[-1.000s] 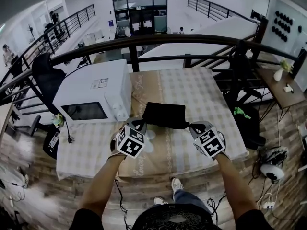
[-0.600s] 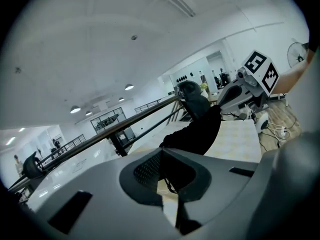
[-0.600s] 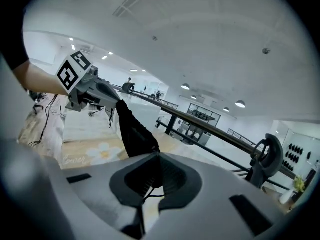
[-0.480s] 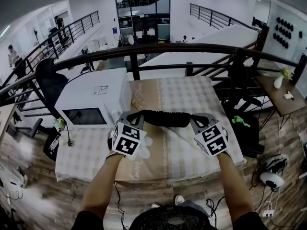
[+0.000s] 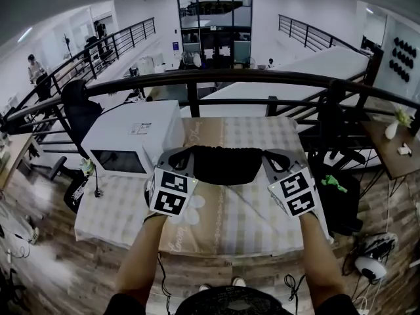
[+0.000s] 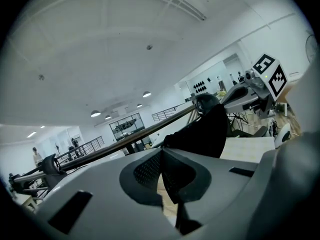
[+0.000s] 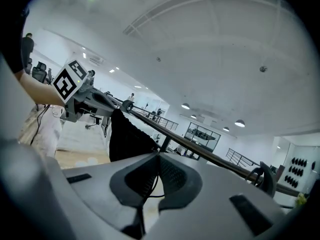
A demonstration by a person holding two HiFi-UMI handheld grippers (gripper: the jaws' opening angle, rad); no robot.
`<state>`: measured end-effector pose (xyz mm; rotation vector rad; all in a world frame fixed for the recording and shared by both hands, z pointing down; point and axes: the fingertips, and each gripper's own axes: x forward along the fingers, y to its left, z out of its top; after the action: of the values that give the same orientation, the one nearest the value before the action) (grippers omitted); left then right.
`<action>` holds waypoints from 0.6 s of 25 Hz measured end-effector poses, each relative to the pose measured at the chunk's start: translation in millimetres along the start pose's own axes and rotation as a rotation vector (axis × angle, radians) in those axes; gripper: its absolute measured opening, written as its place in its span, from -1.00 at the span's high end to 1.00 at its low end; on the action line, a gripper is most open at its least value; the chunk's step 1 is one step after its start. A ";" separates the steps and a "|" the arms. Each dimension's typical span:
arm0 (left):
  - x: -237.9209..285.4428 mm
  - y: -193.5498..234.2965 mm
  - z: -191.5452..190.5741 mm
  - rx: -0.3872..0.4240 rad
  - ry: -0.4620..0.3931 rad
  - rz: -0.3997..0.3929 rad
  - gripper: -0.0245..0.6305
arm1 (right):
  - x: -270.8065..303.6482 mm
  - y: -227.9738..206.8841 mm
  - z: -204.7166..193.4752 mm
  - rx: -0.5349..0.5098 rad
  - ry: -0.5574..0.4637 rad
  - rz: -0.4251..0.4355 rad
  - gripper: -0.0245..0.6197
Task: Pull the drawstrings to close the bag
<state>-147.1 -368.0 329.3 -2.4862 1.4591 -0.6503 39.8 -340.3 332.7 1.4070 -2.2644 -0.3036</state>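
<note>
L tongs (image 5: 178, 156) & R tongs (image 5: 270, 157): both clenched on drawstrings (image 7: 152, 184).
Black drawstring bag (image 5: 226, 165) hangs stretched btwn the two tongs, over checked tablecloth (image 5: 262, 209) beneath them; white microwave (image 5: 131, 140) just outside L tongs, on far side from R.

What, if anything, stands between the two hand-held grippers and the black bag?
Nothing visible. The left hand-held gripper and right hand-held gripper are shut on the drawstrings at either end of the bag, which hangs between them.
</note>
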 end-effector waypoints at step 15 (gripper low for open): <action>-26.0 14.3 60.7 -0.077 -0.091 0.129 0.85 | -23.8 -44.3 65.7 -0.016 -0.185 -0.149 0.85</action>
<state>-141.4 -356.3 263.1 -2.4178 1.6221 -0.4594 51.8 -342.6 250.9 1.6017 -2.2992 -0.5181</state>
